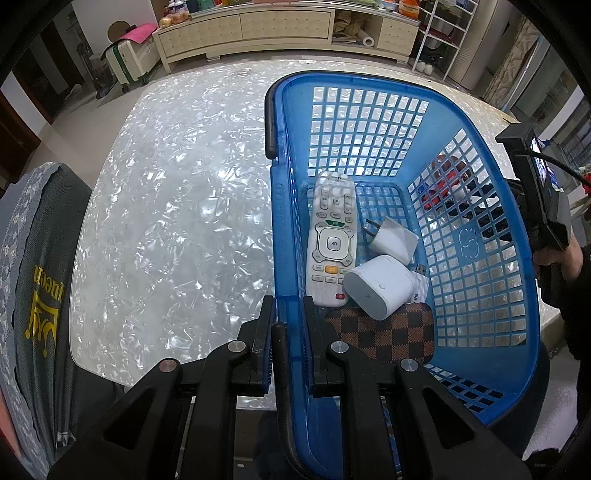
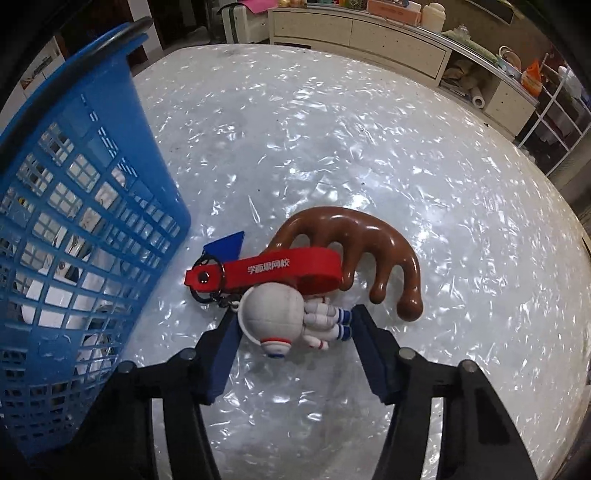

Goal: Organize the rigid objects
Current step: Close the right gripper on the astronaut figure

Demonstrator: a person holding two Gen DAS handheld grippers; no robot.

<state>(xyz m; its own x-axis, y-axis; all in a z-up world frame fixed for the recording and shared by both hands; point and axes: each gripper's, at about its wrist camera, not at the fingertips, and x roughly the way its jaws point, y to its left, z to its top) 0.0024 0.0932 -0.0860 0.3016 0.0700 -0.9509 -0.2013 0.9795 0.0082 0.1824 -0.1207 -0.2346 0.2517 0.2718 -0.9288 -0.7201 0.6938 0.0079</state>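
Observation:
My left gripper is shut on the near left wall of the blue basket. Inside lie a white remote, a white plug adapter, a white rounded device and a brown checkered wallet. My right gripper is open on the table, its fingers either side of a white astronaut keychain with a red strap. A brown wooden comb lies just beyond it. The basket stands to the left.
The shiny white table ends at the near edge by my left gripper. A grey chair back stands at the left. The right hand-held gripper shows beyond the basket's right wall. A cabinet lines the far wall.

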